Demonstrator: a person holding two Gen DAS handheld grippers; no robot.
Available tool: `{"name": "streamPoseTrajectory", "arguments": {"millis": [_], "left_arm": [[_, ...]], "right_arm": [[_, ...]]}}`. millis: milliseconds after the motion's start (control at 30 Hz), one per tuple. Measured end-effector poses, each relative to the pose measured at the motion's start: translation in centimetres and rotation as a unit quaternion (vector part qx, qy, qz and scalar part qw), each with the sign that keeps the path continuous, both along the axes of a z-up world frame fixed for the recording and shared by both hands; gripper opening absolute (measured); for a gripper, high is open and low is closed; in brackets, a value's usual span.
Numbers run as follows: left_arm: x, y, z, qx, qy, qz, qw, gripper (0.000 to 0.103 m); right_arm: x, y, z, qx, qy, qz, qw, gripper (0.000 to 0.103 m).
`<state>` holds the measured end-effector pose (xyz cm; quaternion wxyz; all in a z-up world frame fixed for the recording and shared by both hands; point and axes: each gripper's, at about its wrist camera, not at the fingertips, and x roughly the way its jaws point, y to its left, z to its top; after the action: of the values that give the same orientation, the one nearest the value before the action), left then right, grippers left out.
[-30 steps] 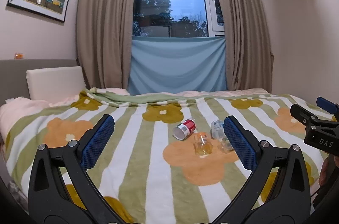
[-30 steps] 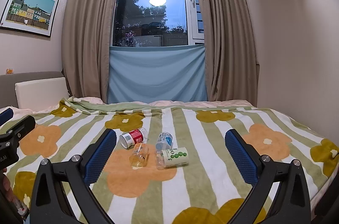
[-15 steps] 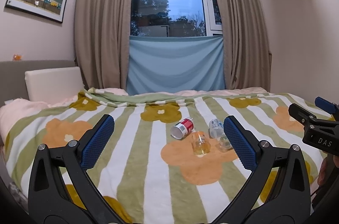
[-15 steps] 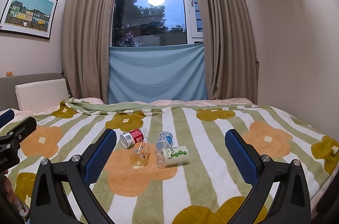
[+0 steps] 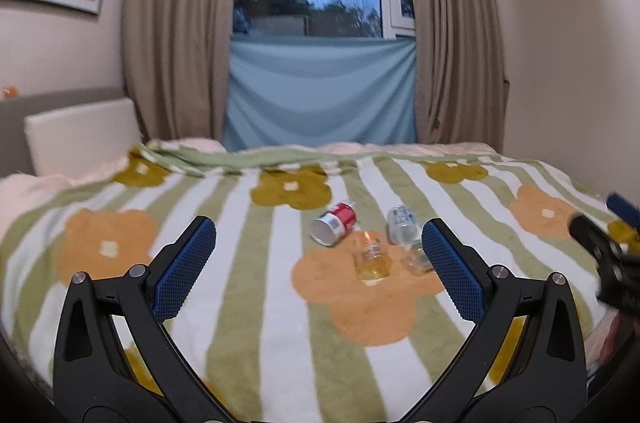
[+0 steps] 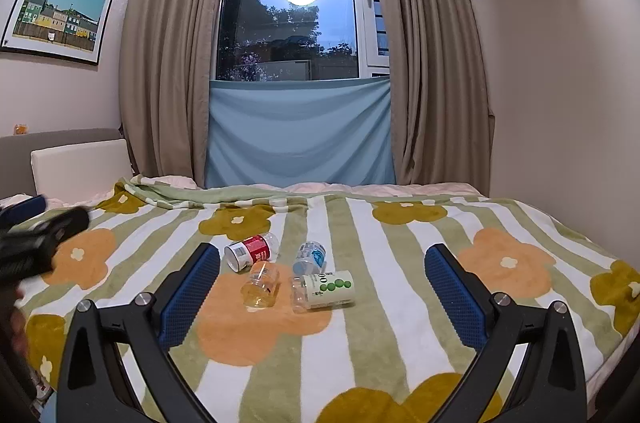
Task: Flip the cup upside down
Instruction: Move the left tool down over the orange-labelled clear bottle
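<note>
Several clear cups lie on their sides on the flowered blanket. A plain clear cup [image 5: 373, 259] [image 6: 261, 283] rests on an orange flower with its mouth toward me. Behind it is a red-labelled cup [image 5: 334, 223] [image 6: 252, 251], beside that a blue-labelled cup [image 5: 401, 223] [image 6: 309, 257], and to the right a green-dotted cup [image 6: 324, 290], half hidden behind my left finger in the left wrist view. My left gripper [image 5: 316, 265] and right gripper [image 6: 322, 291] both hang open, short of the cups, holding nothing.
The bed's striped blanket [image 6: 400, 323] fills the foreground. A white pillow [image 6: 80, 167] and grey headboard stand at the left, curtains [image 6: 172, 63] and a window behind, a wall at the right. The other gripper shows at each view's edge, blurred [image 5: 604, 247] [image 6: 36, 243].
The left gripper has moved forward and tilted down, so the cups appear nearer in its view, which is now blurred. The right gripper has barely moved. The cups lie as before.
</note>
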<state>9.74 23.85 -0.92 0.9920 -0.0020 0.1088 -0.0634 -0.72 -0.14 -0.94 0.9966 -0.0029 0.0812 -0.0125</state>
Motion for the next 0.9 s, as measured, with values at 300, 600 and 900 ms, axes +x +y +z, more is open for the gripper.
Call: {"name": "streamPoseTrajectory", "arguments": {"millis": [300,600,900], "left_arm": [[16.1,-3.5,-2.0,0.015,0.146,-0.060,0.9873,0.103],[29.3,-9.3,-9.8,0.047,0.329,-0.069,0.9408,0.101],[33.7,-11.9,-14.1,0.076,0.400,-0.072,0.9104,0.101]], "right_arm": [[0.5,-3.0,-2.2,0.052,0.018,0.007,0.998,0.103],[1.5,-6.6,-4.1,0.097,0.039,0.010,0.994,0.103],[2.5,-9.7,-4.0,0.130,0.039,0.008,0.991,0.103]]}}
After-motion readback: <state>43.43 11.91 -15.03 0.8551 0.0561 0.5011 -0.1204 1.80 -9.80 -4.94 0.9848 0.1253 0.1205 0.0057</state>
